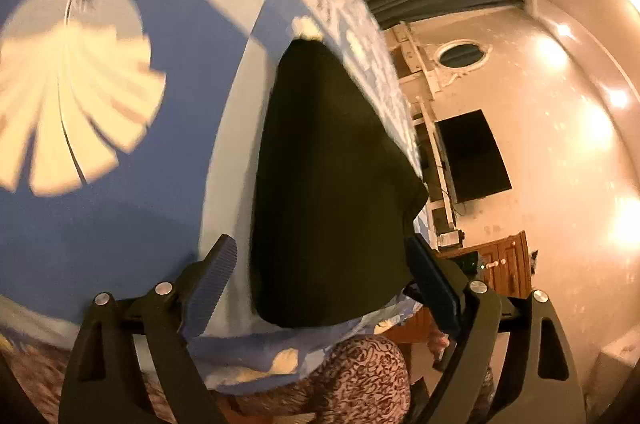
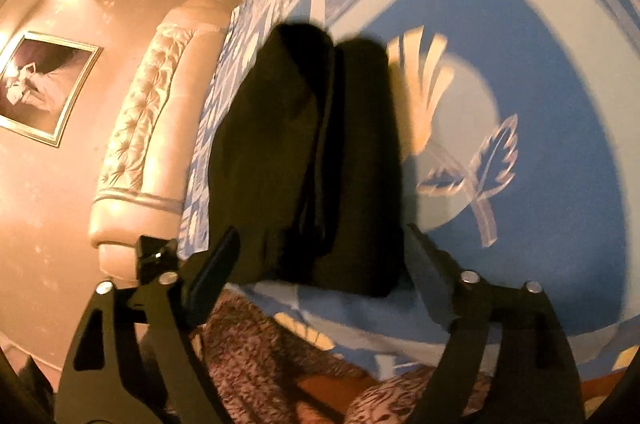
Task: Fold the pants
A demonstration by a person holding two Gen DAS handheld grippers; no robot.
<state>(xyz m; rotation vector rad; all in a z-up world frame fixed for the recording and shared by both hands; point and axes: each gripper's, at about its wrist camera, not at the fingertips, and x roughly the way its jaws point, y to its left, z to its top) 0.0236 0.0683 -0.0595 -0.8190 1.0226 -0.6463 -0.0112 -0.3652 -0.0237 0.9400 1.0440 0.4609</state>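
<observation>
The black pants [image 1: 324, 183] lie folded lengthwise on a blue and cream patterned bedspread [image 1: 120, 216], reaching away from me near the bed's edge. My left gripper [image 1: 320, 284] is open, its fingers astride the near end of the pants, holding nothing. In the right wrist view the pants [image 2: 304, 159] show as a long dark bundle with a fold line down the middle. My right gripper [image 2: 320, 264] is open too, its fingers either side of the near end of the pants.
A tufted cream headboard [image 2: 148, 127] and a framed picture [image 2: 44, 87] are left of the bed. A dark screen [image 1: 472, 155] and a wooden cabinet [image 1: 504, 264] stand against the wall to the right. Patterned fabric [image 1: 360, 380] hangs below the bed edge.
</observation>
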